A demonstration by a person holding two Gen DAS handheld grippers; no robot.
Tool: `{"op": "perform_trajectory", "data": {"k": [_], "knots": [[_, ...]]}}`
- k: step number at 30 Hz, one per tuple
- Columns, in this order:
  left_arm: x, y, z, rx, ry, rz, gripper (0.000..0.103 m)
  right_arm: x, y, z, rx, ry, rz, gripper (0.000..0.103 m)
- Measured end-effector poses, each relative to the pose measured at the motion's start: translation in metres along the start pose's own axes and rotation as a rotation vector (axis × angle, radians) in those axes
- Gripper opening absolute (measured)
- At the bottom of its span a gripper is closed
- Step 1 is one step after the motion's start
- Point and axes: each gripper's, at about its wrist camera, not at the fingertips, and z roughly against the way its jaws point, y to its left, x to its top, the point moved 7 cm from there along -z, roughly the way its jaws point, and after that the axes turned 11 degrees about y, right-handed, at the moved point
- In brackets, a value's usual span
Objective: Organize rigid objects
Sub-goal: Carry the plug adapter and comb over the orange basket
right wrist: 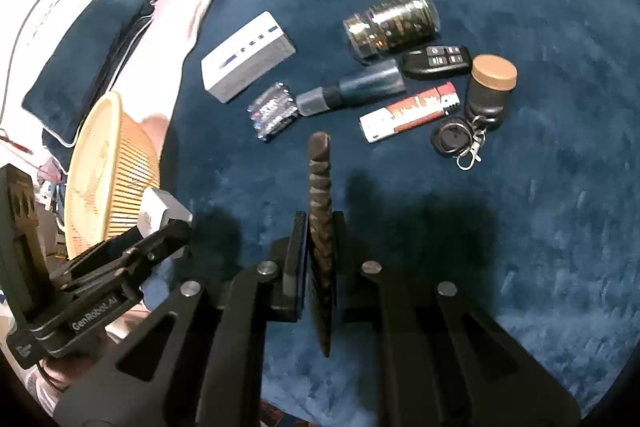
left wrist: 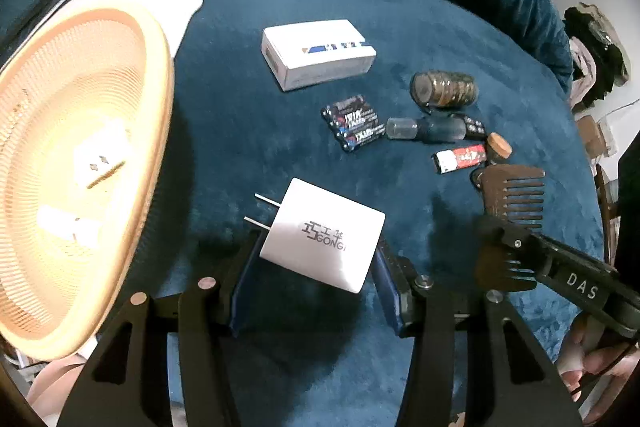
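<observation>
Left wrist view only: basket (left wrist: pixel 160 75) interior holds two white plugs. Left gripper (left wrist: pixel 316 259) clamps white charger (left wrist: pixel 324 235) marked "GONG", above blue blanket (left wrist: pixel 280 131). Right gripper (right wrist: pixel 320 247), "DAS" on arm, pinches brown comb (right wrist: pixel 320 211) edge-on. Keyring (right wrist: pixel 456 139) seen clearly in right view only.

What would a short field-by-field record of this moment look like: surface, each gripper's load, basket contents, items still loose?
surface: blue plush cover
left gripper: jaws shut on white charger, prongs toward basket
right gripper: jaws shut on dark comb, held edge-on
basket: at the left, two white plug-like items inside
loose items: white box, batteries, coin jar, car remote, lighter, key fob, blue tube
</observation>
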Motion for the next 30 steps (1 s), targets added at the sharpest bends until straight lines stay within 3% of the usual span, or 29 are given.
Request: {"op": "perform_trajectory", "data": {"k": [15, 30], "knots": [[-0.007, 0.018, 0.051, 0.031, -0.061, 0.050, 0.053, 0.001, 0.037, 0.022, 0.017, -0.040, 0.075, 0.011], [-0.007, 0.079, 0.089, 0.064, -0.131, 0.183, 0.053, 0.014, 0.094, 0.026, 0.045, -0.058, 0.180, 0.011]]}}
